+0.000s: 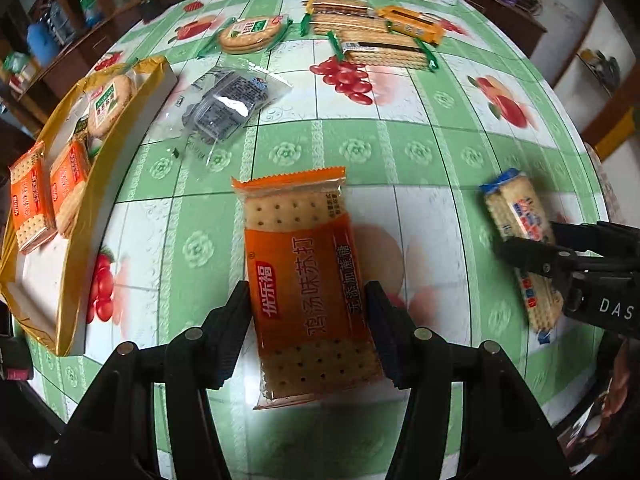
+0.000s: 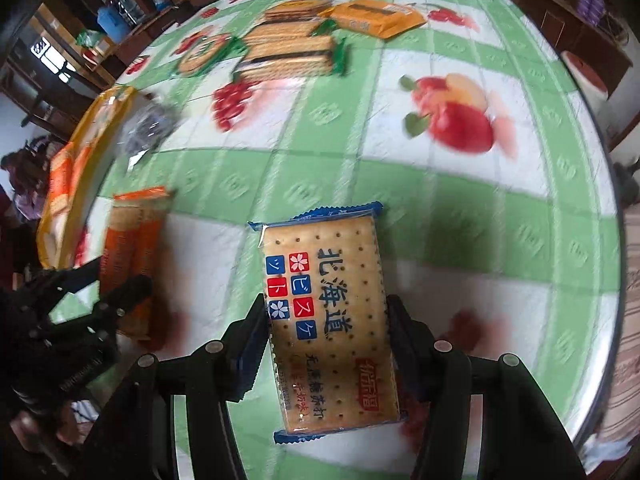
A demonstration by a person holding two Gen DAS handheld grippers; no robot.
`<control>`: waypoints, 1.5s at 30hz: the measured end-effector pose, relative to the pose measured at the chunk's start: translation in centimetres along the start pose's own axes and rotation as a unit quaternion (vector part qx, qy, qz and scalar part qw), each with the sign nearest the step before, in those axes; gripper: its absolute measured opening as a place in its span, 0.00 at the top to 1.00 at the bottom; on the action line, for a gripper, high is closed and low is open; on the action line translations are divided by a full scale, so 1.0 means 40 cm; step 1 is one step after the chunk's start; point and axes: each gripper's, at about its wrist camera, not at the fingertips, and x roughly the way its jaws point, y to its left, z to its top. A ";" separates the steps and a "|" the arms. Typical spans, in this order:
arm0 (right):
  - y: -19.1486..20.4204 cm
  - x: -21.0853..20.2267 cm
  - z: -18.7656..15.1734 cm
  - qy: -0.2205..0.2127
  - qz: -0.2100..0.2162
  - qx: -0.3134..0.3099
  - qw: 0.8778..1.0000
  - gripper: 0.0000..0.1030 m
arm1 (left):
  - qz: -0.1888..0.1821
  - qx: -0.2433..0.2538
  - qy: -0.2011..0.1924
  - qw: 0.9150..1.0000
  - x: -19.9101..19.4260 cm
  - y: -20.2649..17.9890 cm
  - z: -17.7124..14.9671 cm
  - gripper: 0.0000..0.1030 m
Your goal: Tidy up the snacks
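A round table [image 1: 420, 152] covered in a glossy green-and-white checked cloth printed with fruit is carrying everything. At its left edge, a shallow gold-rimmed cardboard tray [image 1: 86, 216] is holding two orange cracker packs [image 1: 30, 204] and a round biscuit pack [image 1: 109, 102]. Further back, long green-ended sandwich biscuit packs [image 1: 380, 50] are lying beside a crinkled clear plastic bag [image 1: 228, 106]. The left claw [image 1: 306, 320] is gripping an orange soda cracker packet [image 1: 308, 280] reading "优乐福 鸡汤味苏打", raised over the table. The right claw [image 2: 326, 344] is clamping a blue-edged cracker packet [image 2: 332, 320] reading "北海道", also above the cloth.
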 end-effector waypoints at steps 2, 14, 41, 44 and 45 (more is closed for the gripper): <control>0.027 -0.002 -0.021 0.002 0.016 0.003 1.000 0.44 | -0.003 0.006 -0.009 1.000 -0.015 0.017 -0.008 0.47; 0.170 -0.009 -0.037 0.013 0.078 0.008 0.997 0.44 | -0.020 0.002 -0.048 0.999 -0.087 0.145 -0.032 0.47; 0.682 -0.029 0.237 -0.037 0.167 -0.104 0.980 0.44 | 0.053 -0.131 -0.122 0.982 -0.194 0.600 0.012 0.47; 0.732 -0.006 0.293 -0.046 0.167 -0.100 0.980 0.44 | 0.062 -0.156 -0.120 0.978 -0.194 0.662 0.015 0.47; 0.746 0.006 0.307 -0.048 0.165 -0.098 0.980 0.44 | 0.066 -0.163 -0.120 0.977 -0.195 0.679 0.015 0.47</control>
